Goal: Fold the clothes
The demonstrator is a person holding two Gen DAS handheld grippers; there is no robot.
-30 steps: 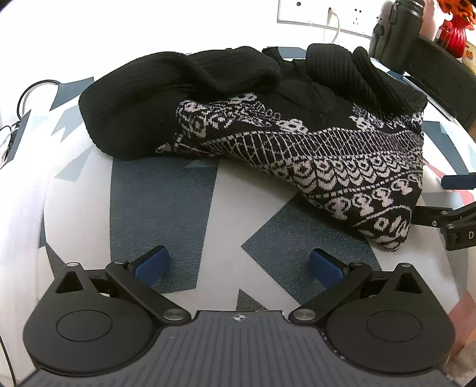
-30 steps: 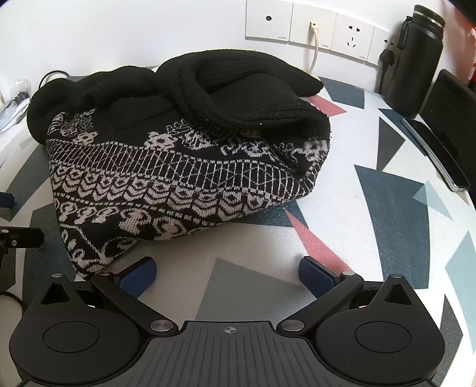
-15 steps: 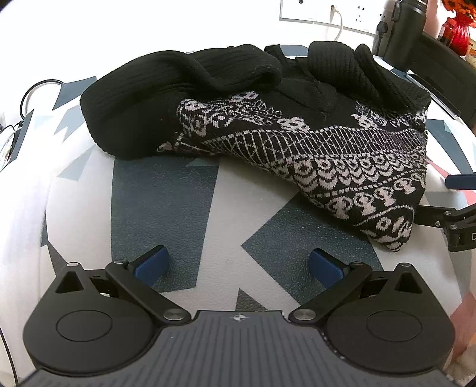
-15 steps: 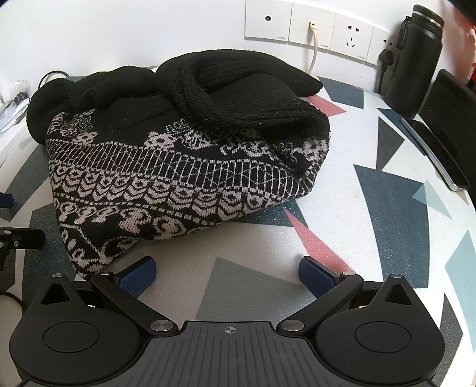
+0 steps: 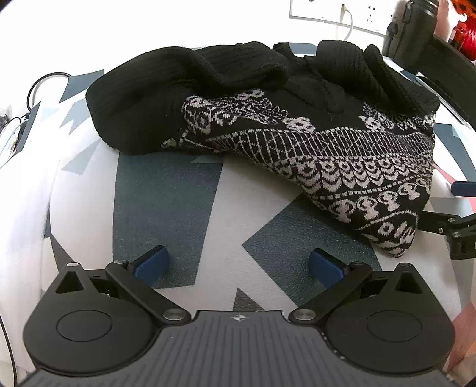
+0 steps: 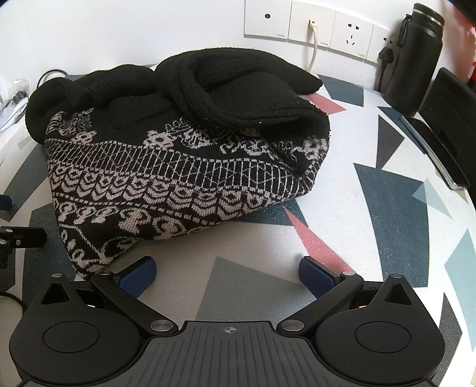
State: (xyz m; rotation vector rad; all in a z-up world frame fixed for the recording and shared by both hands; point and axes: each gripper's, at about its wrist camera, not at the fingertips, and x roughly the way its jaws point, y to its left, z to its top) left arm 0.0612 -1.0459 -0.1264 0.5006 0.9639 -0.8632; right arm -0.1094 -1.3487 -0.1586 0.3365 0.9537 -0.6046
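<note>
**Sweater bundled on desk; both grippers held clear**

A black knitted sweater (image 6: 184, 166) with white patterned bands is found lying in a folded heap on the desk (image 6: 372, 238), whose covering is printed with dark teal, grey and pink geometric shapes. Plain black ribbed portions are seen piled over the top of the heap, while the patterned panel is turned toward the near edge.

The left gripper (image 5: 238, 265) is held low over the desk, in front of the sweater's left side and apart from it. Its jaws are spread wide and nothing is held between them. The right gripper (image 6: 227, 272) is positioned before the sweater's near right corner. Its jaws are likewise spread wide and empty; the left blue pad (image 6: 138, 275) is seen just beside the sweater's hem, though contact cannot be confirmed.

Behind the sweater, a row of wall sockets (image 6: 309, 25) is noted, with a white cable (image 6: 313, 50) plugged in. A black bottle (image 6: 416, 56) is stood at the desk's far right corner.
</note>
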